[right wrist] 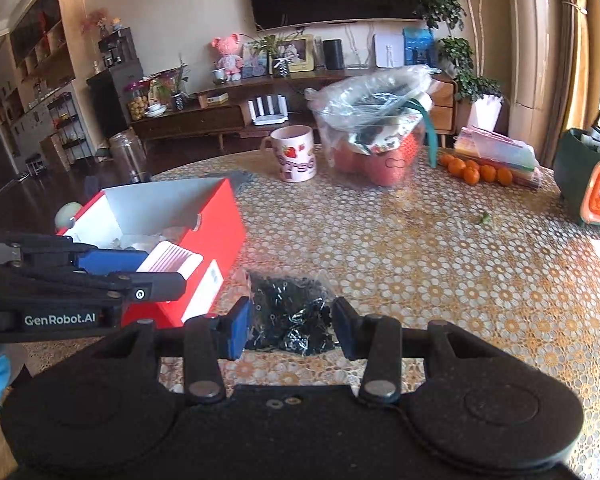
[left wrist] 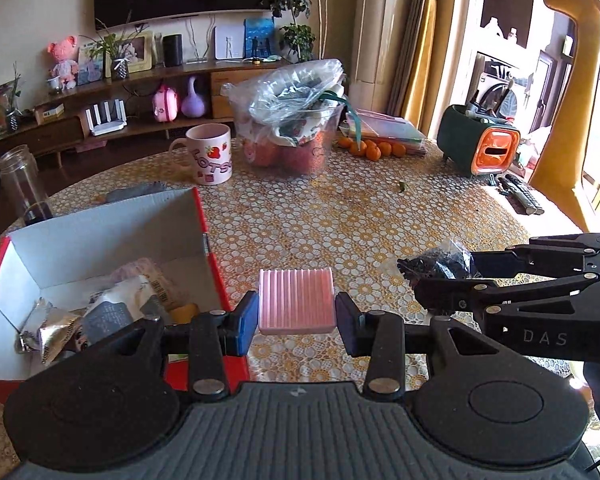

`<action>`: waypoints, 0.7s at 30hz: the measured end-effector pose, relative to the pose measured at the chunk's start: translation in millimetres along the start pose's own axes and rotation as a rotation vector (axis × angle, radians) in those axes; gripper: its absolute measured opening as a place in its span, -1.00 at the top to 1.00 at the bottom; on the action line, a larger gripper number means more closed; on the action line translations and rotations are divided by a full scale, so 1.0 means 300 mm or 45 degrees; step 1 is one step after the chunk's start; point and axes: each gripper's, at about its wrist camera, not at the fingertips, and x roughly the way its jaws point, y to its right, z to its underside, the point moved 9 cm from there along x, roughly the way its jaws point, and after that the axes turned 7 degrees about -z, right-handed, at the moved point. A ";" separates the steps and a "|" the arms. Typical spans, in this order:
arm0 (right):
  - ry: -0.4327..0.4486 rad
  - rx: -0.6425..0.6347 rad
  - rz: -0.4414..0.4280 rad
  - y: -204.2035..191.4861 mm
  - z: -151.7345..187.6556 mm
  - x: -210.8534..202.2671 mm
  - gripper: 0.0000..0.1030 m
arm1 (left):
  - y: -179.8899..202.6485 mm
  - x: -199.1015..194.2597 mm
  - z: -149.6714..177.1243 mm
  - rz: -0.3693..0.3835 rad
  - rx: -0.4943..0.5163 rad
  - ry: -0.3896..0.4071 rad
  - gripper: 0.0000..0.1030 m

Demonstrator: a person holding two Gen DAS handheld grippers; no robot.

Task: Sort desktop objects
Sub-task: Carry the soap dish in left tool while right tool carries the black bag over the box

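My left gripper (left wrist: pixel 297 318) is shut on a pink ribbed pad (left wrist: pixel 297 302) and holds it just right of the red box (left wrist: pixel 216 264), above the table. The pad also shows in the right wrist view (right wrist: pixel 176 262), held beside the red box (right wrist: pixel 220 216). The box holds several wrappers and packets (left wrist: pixel 112 308). My right gripper (right wrist: pixel 290 328) is closed around a clear bag of small black parts (right wrist: pixel 290 312) that rests on the table. In the left wrist view the same bag (left wrist: pixel 436 262) sits at the right gripper's tips.
A strawberry mug (left wrist: pixel 210 154), a plastic bag of fruit and oddments (left wrist: pixel 296 120), several tangerines (left wrist: pixel 374 148), a green and orange holder (left wrist: pixel 480 142), pens (left wrist: pixel 518 196) and a glass jar (left wrist: pixel 18 180) stand around the round patterned table (left wrist: pixel 340 220).
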 end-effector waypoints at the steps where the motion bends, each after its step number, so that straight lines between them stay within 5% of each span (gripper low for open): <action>1: 0.001 -0.026 -0.008 -0.029 -0.012 0.008 0.17 | -0.035 -0.009 0.001 -0.012 -0.013 0.001 0.22; 21: -0.082 -0.306 -0.154 -0.443 -0.170 0.273 0.17 | -0.512 -0.021 0.000 -0.227 -0.095 0.009 0.22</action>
